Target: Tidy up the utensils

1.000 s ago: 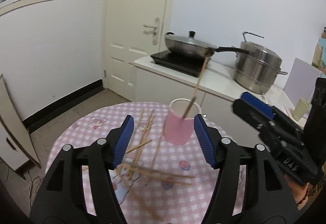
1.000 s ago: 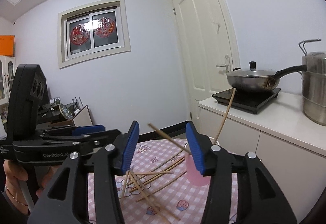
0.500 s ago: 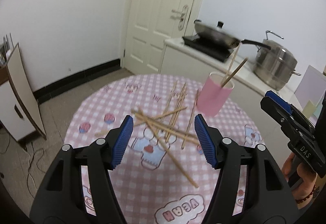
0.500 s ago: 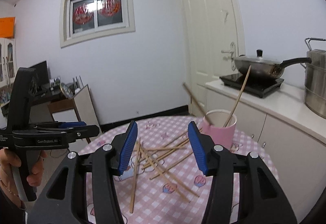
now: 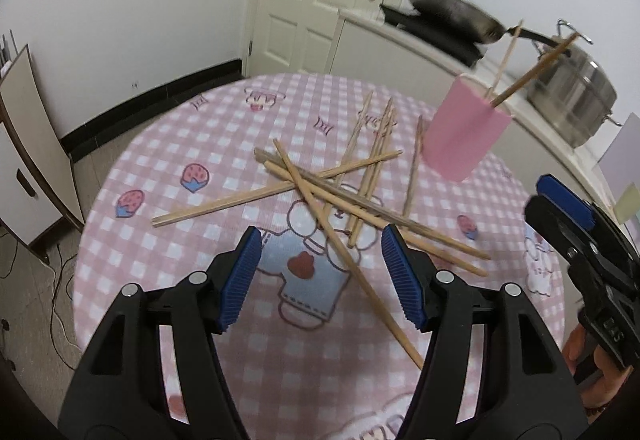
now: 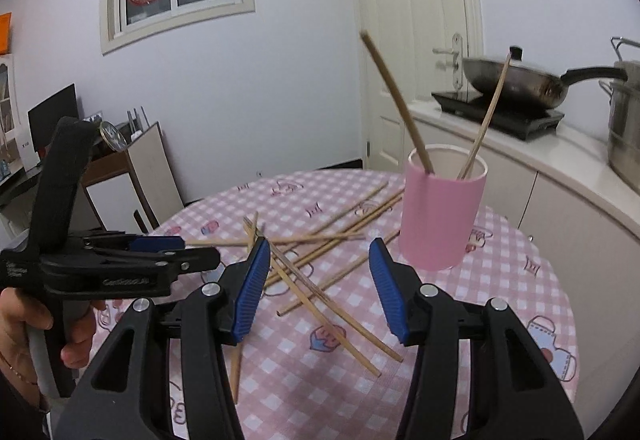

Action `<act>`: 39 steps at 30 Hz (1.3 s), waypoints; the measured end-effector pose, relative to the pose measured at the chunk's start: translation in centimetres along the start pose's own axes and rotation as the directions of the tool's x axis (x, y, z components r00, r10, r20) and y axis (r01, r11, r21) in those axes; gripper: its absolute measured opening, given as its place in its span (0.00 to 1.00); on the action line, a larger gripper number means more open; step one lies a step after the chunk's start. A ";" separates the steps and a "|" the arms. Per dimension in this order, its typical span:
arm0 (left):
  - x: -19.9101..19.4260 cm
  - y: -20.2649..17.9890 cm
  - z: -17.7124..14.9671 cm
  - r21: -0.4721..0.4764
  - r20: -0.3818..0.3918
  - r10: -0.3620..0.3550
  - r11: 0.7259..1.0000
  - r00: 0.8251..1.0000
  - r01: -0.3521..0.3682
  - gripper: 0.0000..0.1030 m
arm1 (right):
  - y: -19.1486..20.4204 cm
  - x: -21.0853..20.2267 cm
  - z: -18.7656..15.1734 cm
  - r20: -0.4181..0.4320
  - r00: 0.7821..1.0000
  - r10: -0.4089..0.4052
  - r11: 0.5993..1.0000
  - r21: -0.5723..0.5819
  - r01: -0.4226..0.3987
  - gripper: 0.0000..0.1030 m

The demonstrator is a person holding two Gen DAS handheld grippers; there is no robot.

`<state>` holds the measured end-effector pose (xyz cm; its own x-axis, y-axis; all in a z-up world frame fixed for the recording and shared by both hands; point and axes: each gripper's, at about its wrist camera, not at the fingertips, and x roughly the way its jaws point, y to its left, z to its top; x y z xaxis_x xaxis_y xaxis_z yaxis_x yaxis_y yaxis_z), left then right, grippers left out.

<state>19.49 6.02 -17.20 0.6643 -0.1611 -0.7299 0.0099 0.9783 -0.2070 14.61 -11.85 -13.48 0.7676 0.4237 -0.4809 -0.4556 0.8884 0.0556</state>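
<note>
1. The table (image 5: 132, 240) is round, with a pink checked cloth that has little bears and strawberries on it.
2. The cup (image 5: 464, 132) stands near the far edge of the table, on the side next to the white counter (image 5: 420, 40).
3. The cup is pink outside and white inside, and it stands up straight.
4. Two sticks (image 6: 404, 108) lean out of the cup, one tipping left and one tipping right.
5. The other sticks (image 5: 320, 196) lie in a messy pile in the middle of the table, crossing over each other.
6. They are thin, long and light brown like wood.
7. One stick (image 5: 272, 192) points out to the left of the pile, and one long stick (image 5: 360, 280) runs toward the near side.
8. The cloth is bare around the pile on the left and near sides, so there is room there.
9. The left gripper (image 5: 320, 280) hangs over the near end of the pile with its blue fingers (image 5: 244, 276) wide apart and nothing between them.
10. The right gripper (image 6: 316, 288) is also spread wide and holds nothing, with the pile seen between its fingers.
11. In the left camera, the right gripper sits off to the right side, past the table edge.
12. A pan (image 6: 516, 84) and a big steel pot (image 5: 572, 96) sit on the counter behind the table.
</note>
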 end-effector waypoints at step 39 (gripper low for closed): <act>3.1 3.6 3.1 -0.040 -0.054 -0.015 0.999 0.998 0.013 0.05 | 2.0 8.9 0.9 -0.215 0.975 0.065 0.995 -0.058 -0.079 0.47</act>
<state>23.90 9.45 -18.15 0.6230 -0.1827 -0.7606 -0.0114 0.9701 -0.2424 20.93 -6.13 -16.83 0.6218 0.4325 -0.6530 -0.5399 0.8407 0.0427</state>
